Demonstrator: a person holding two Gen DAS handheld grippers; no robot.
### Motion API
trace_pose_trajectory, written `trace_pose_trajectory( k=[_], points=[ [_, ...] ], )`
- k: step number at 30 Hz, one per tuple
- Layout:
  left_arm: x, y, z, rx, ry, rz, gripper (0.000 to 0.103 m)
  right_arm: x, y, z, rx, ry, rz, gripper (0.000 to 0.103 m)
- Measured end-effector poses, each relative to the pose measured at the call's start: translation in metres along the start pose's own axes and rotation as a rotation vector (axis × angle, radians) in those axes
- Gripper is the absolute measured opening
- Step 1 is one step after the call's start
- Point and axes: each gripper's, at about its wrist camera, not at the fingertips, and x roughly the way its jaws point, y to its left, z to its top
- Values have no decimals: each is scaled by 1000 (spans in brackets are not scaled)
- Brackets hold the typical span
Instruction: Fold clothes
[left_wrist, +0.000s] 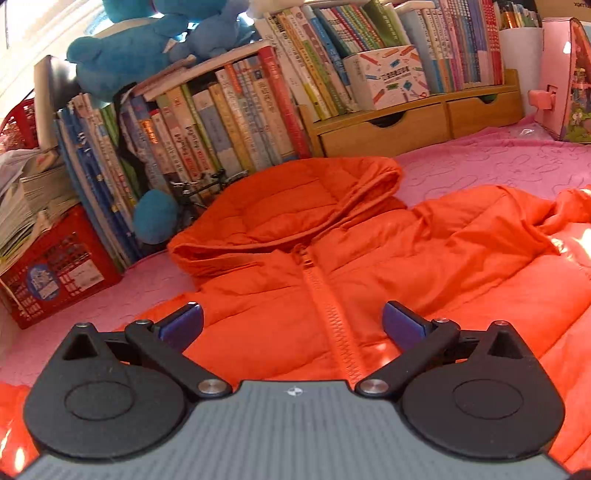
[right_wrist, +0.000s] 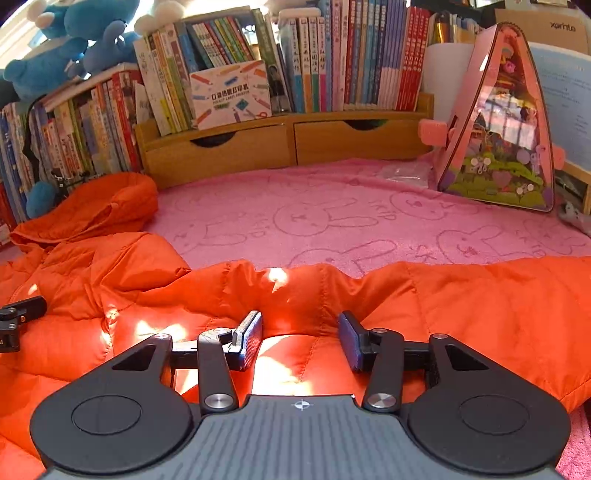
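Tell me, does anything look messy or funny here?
Yes. The orange jacket lies rumpled on the pink blanket, its sleeve bunched in folds. The hood is squashed up against the books.

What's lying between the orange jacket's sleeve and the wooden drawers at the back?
Only bare pink bunny-print blanket lies between the orange jacket and the wooden drawers, as the right wrist view shows.

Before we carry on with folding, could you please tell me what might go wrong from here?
1. The jacket is puffy and shiny, so a fold may spring back or slip from the tongs.
2. The right tongs are open over a bunched ridge of fabric; closing there might catch several layers.
3. The hood lies against the books and a blue plush toy; pulling the jacket could drag them.
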Motion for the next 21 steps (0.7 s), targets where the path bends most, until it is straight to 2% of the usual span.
trace_pose_trajectory(
  k=[2,4,7,10,12,18,21],
  points=[
    [3,27,-14,0,36,86,103,0,-1,0,3,0,12,51],
    [8,53,-30,13,75,224,103,0,-1,0,1,1,19,53],
    [10,105,-50,-124,151,299,103,1,1,0,-11,3,11,53],
    [10,140,-63,-252,189,305,103,1,4,0,-25,4,-2,54],
    [11,151,-68,-294,198,281,103,1,5,-1,-29,4,-5,55],
    [11,145,-66,-267,195,290,103,2,6,-1,-39,7,-15,60],
    [13,148,-67,-278,195,281,103,3,8,-1,-51,12,-33,68]
  ],
)
